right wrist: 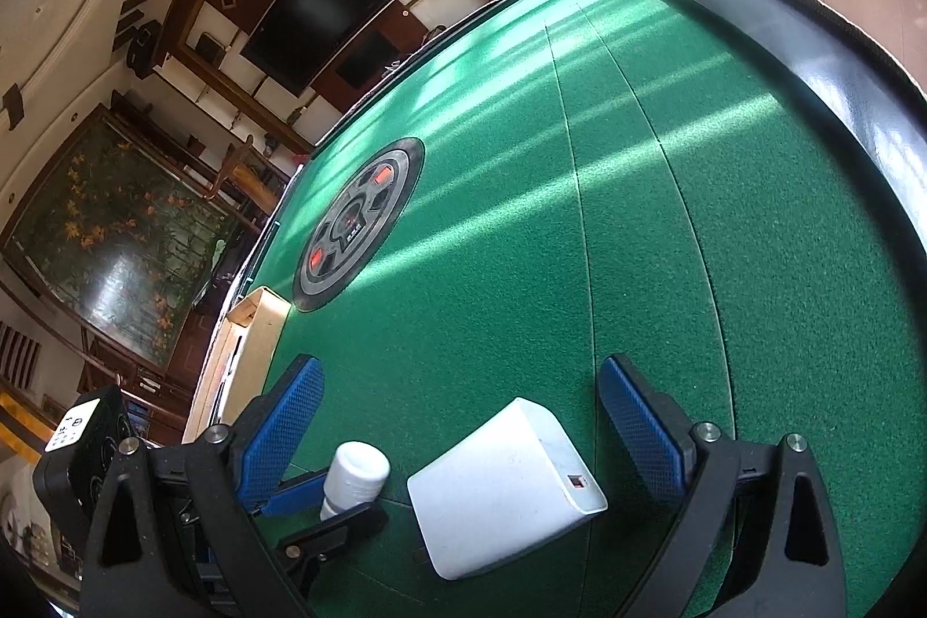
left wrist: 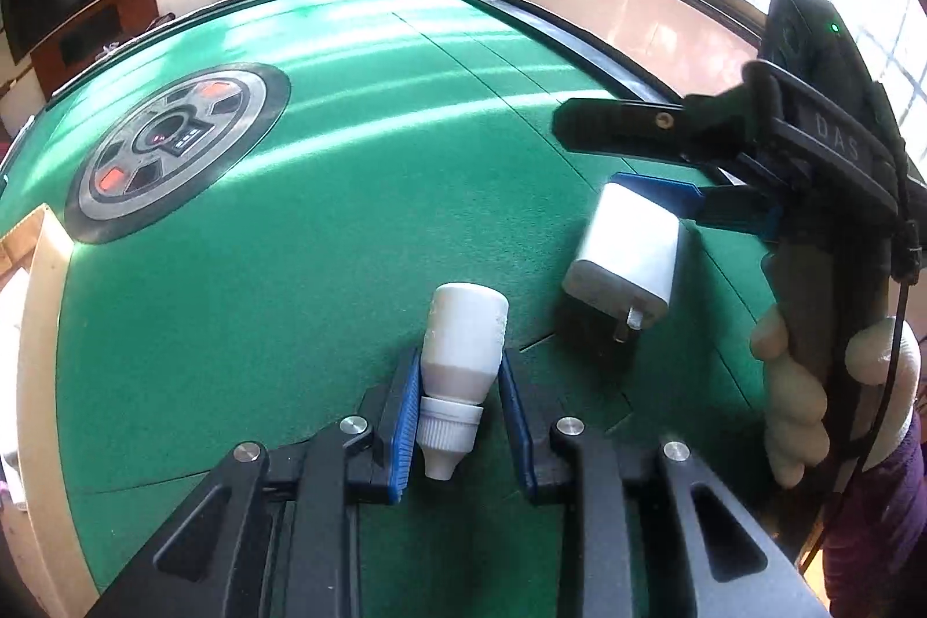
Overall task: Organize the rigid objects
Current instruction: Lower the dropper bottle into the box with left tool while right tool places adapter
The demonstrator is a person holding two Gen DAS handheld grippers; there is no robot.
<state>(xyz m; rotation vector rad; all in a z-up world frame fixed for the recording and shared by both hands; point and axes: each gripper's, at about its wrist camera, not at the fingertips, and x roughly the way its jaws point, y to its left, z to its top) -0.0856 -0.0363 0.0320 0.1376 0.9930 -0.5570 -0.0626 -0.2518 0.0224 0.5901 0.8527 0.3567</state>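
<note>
Bottle first: a small white plastic dropper bottle (left wrist: pixel 460 375) sits between the blue pads of the left hand-held gripper (left wrist: pixel 460 421), which is squeezed shut on its sides. Its cap points back toward the camera. Whether it is off the green felt bench (left wrist: pixel 289 299), I cannot tell. Just beside it lies a white square plug charger (right wrist: pixel 504 487) on the bench. The right hand-held gripper (right wrist: pixel 463 438) is wide open around the charger, not touching it. So the tidying looks only just begun: one thing grabbed, one waiting, nothing put away yet.
</note>
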